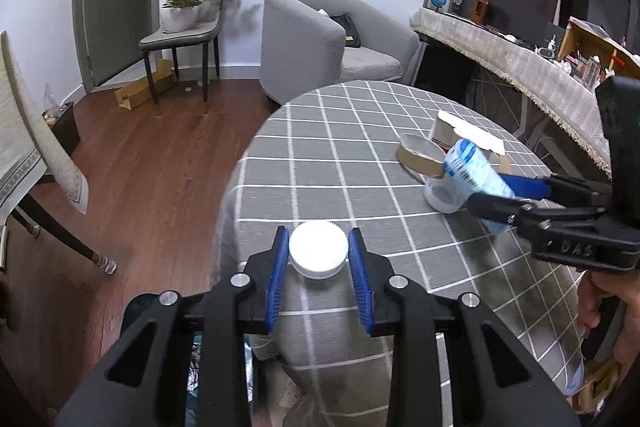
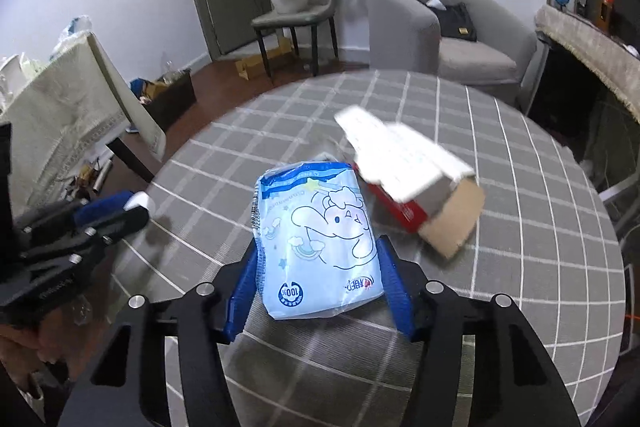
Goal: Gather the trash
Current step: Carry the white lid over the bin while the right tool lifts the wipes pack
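A white ribbed lid [image 1: 318, 249] sits between the blue pads of my left gripper [image 1: 319, 247], which is shut on it near the left edge of the round table [image 1: 340, 155]. My right gripper [image 2: 318, 259] is shut on a light blue cartoon-printed packet [image 2: 316, 239] held just above the table; in the left wrist view the packet [image 1: 468, 175] and right gripper [image 1: 496, 195] show at the right. An open cardboard box [image 2: 424, 183] with a red side lies behind the packet; it also shows in the left wrist view [image 1: 436, 151].
The table has a grey checked cloth. A grey armchair [image 1: 320, 43], a chair with potted plants [image 1: 188, 19] and a long cloth-covered desk [image 1: 520, 55] stand beyond. A cloth-draped table [image 2: 68, 99] and floor clutter are at the left. Wooden floor lies between.
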`<state>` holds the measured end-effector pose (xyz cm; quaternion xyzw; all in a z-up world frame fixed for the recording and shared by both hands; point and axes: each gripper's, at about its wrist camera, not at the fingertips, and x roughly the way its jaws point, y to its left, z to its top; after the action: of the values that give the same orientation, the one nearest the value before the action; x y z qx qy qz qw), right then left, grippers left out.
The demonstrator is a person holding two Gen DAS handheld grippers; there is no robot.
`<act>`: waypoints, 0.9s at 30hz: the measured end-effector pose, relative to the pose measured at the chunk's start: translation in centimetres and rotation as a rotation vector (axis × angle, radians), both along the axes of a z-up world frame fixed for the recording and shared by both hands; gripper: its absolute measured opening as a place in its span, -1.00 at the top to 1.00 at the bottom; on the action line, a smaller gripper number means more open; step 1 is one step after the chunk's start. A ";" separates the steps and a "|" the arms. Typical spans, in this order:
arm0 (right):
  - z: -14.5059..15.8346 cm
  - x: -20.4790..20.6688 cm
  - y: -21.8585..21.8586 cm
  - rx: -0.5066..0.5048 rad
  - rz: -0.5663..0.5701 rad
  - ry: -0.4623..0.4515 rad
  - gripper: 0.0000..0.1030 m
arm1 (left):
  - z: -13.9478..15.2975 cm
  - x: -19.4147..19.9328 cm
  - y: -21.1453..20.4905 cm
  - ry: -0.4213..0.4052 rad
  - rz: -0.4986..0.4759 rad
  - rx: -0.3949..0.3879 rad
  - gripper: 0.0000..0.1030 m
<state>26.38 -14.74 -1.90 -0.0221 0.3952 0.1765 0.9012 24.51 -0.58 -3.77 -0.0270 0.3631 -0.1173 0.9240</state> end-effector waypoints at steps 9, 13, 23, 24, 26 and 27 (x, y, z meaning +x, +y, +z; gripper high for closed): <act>0.8 -0.1 3.8 0.032 0.068 -0.035 -0.12 | 0.0 -0.6 4.1 0.006 0.062 0.018 0.37; 0.7 -0.3 6.2 0.033 0.125 -0.041 -0.12 | -0.6 -0.8 6.6 0.031 0.100 0.028 0.37; 0.8 -0.7 11.6 0.050 0.216 -0.038 -0.12 | -3.6 -1.2 11.7 0.116 0.161 0.080 0.37; 0.9 -0.7 12.1 0.056 0.223 -0.038 -0.12 | -4.1 -1.2 12.1 0.129 0.165 0.085 0.37; 0.9 -0.7 13.4 0.062 0.241 -0.037 -0.12 | -5.3 -1.1 12.9 0.162 0.176 0.104 0.37; 0.9 -0.7 13.8 0.065 0.247 -0.035 -0.12 | -5.9 -1.1 13.4 0.177 0.181 0.109 0.37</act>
<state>25.67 -0.89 -0.95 -0.0444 0.3676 0.2983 0.8797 23.38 12.78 -9.68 -0.0197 0.4452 -0.0107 0.8952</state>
